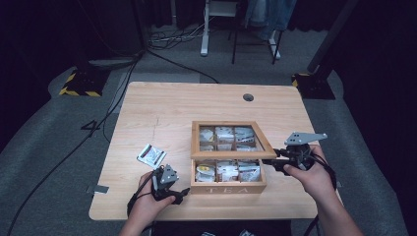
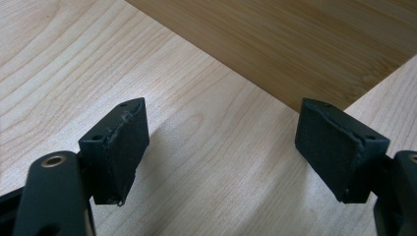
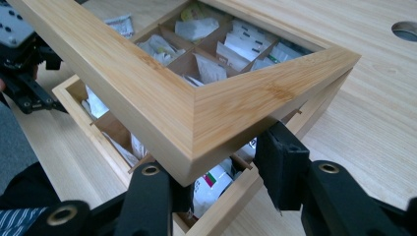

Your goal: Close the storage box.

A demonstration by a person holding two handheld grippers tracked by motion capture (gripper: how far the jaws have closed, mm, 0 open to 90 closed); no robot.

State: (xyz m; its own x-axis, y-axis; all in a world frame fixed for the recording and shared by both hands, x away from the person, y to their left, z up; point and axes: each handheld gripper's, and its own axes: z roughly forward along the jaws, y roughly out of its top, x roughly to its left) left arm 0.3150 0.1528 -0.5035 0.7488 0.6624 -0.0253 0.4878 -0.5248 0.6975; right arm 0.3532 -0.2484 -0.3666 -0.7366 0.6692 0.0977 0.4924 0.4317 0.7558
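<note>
Right gripper (image 3: pixel 221 167) is what I watch first: its jaws pinch the near corner of the lid (image 3: pixel 162 93), holding it part-raised over the tea box (image 1: pixel 227 184), I judge so the packets stay reachable. Left gripper (image 2: pixel 221 152), jaws wide apart with nothing between them, sits low on the table (image 1: pixel 162 105) just left of the box, probably ready to steady it or reach in. One loose packet (image 1: pixel 151 155) lies on the table left of the box. Beyond it, the lid's window shows packets blurred; their labels I cannot read. The lid hides the hinge and the box's rear compartments.
</note>
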